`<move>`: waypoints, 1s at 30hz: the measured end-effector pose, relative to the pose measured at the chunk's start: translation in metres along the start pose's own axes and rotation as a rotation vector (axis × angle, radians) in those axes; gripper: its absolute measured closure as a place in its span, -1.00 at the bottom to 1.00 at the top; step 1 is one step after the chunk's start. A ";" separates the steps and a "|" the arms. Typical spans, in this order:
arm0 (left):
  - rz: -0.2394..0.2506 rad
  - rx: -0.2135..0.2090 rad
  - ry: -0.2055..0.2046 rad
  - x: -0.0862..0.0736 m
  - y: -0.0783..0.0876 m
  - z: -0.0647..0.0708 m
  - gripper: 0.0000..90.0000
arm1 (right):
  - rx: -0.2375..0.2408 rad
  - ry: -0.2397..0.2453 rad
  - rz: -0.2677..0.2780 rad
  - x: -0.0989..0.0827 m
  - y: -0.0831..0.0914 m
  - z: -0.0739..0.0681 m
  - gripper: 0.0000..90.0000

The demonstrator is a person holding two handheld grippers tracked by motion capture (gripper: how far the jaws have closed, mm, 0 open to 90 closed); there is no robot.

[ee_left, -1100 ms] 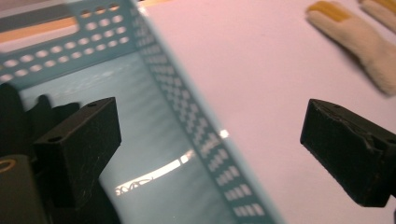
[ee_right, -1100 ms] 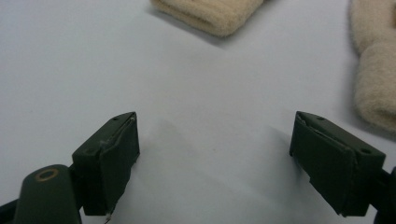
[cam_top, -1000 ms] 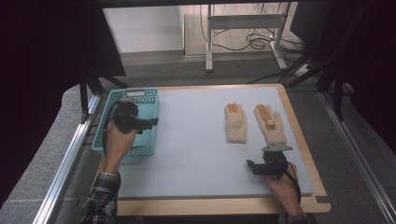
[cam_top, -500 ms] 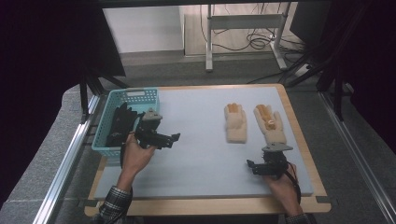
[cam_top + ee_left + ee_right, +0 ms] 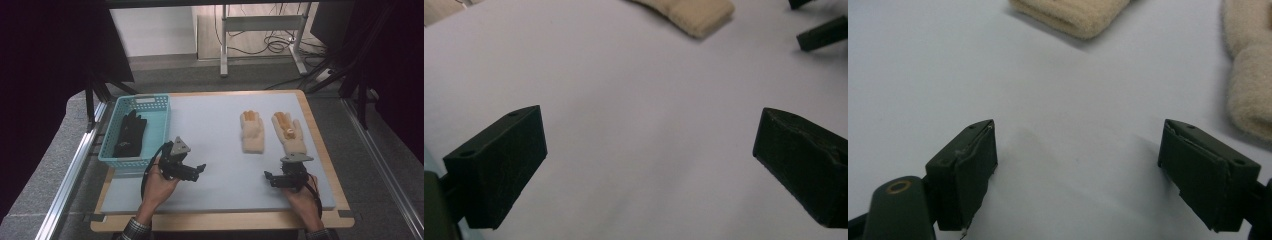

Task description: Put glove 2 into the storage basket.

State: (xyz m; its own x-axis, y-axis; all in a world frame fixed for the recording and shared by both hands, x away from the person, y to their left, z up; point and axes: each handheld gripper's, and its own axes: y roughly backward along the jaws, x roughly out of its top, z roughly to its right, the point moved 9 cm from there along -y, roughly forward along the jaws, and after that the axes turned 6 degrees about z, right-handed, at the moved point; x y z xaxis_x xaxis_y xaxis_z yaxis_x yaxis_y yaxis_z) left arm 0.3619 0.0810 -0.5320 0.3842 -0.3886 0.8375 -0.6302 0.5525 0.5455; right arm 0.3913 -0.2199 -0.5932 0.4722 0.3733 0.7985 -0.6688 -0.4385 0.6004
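Left gripper (image 5: 199,170) wide, nothing between the jaws, low over the bare grey counter (image 5: 215,145) just right of the teal basket (image 5: 162,112) — a black glove (image 5: 129,134) lies inside that basket. Right gripper (image 5: 268,176) also wide and empty, near the counter's front edge, just below two beige gloves: left beige glove (image 5: 252,131) and right beige glove (image 5: 289,133) lie flat side by side — fingers pointing away from the person, neither touched.

Left gripper (image 5: 199,169) and right gripper (image 5: 269,177) low, level, both with jaws wide apart.
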 end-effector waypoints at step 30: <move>-0.121 0.029 0.122 -0.083 -0.024 0.000 -0.96 | -0.016 -0.028 0.022 0.002 0.002 0.005 -0.38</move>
State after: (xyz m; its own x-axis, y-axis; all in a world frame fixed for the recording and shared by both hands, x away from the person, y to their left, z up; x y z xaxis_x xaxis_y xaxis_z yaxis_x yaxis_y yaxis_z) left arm 0.3450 0.1001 -0.6141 0.5363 -0.3576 0.7646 -0.5930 0.4850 0.6427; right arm 0.3933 -0.2239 -0.5901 0.4732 0.3403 0.8125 -0.6882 -0.4330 0.5822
